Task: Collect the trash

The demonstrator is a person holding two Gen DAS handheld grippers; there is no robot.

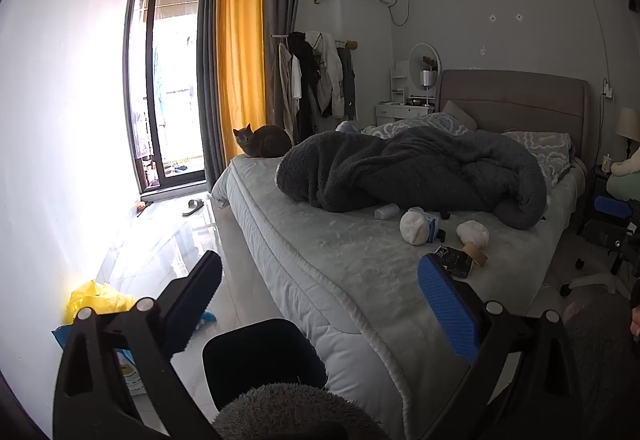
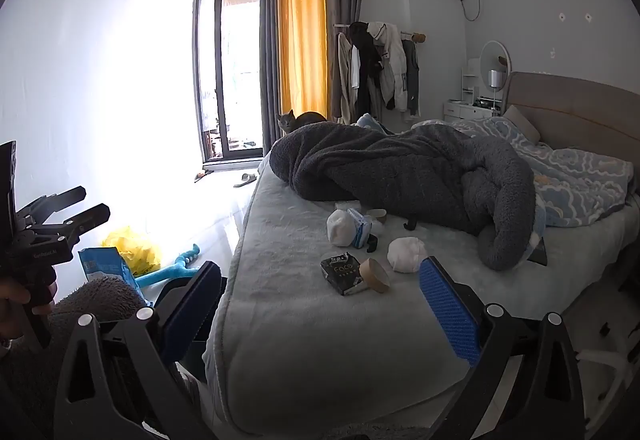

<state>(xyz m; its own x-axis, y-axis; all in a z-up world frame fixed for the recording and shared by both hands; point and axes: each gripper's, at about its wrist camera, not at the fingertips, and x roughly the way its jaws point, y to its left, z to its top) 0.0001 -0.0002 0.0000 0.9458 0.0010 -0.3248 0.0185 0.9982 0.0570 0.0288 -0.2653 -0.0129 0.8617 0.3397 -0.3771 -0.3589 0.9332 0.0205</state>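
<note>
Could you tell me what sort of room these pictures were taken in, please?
A lived-in bedroom, evidently: a bed with a rumpled grey blanket, a clothes rack by the curtains, and a vanity mirror.

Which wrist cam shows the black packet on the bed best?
Right wrist. The black packet lies in full view there, lettering visible, beside the cardboard tube. In the left wrist view the same packet sits farther off, and the left gripper's blue finger pad cuts off its near edge.
</note>
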